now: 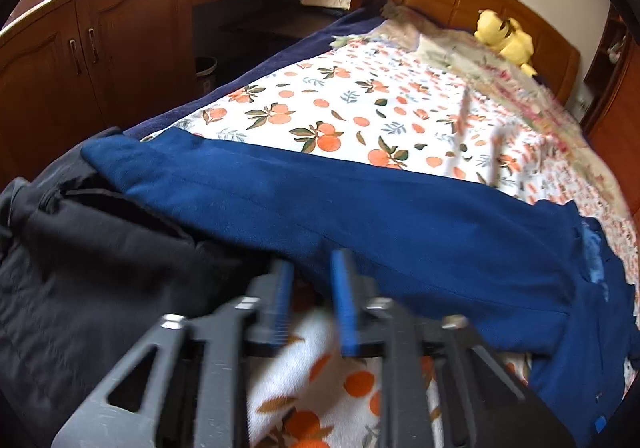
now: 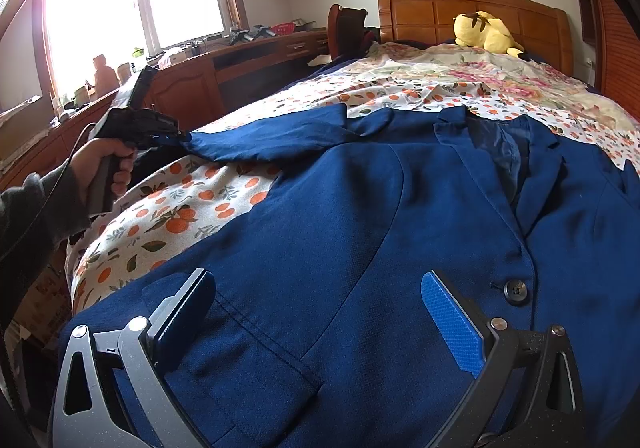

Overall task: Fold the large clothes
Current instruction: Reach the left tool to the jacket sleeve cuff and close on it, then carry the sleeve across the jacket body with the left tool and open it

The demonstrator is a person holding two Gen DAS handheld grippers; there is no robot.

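Blazer [image 2: 340, 216] lies unfolded on bed [image 2: 400, 88]; left gripper [image 2: 176, 136], jaws closed on the sleeve [image 2: 240, 146] at left; right gripper [image 2: 320, 312], jaws wide, empty.

left tool [image 1: 310, 268] is motion-blurred in its own view, pads look nearly together but can't make out if any cloth is between them. From the right wrist view the left tool's tip [image 2: 176, 136] sits right at the sleeve end of the blue jacket [image 2: 360, 208], too small to tell if it's actually pinching it. Jacket's lower hem is cut off by the bottom edge and partly behind the right tool [image 2: 320, 308]. Black garment [image 1: 80, 268] runs off the left edge. Stuff on the surface [image 2: 256, 36] by the window is washed out
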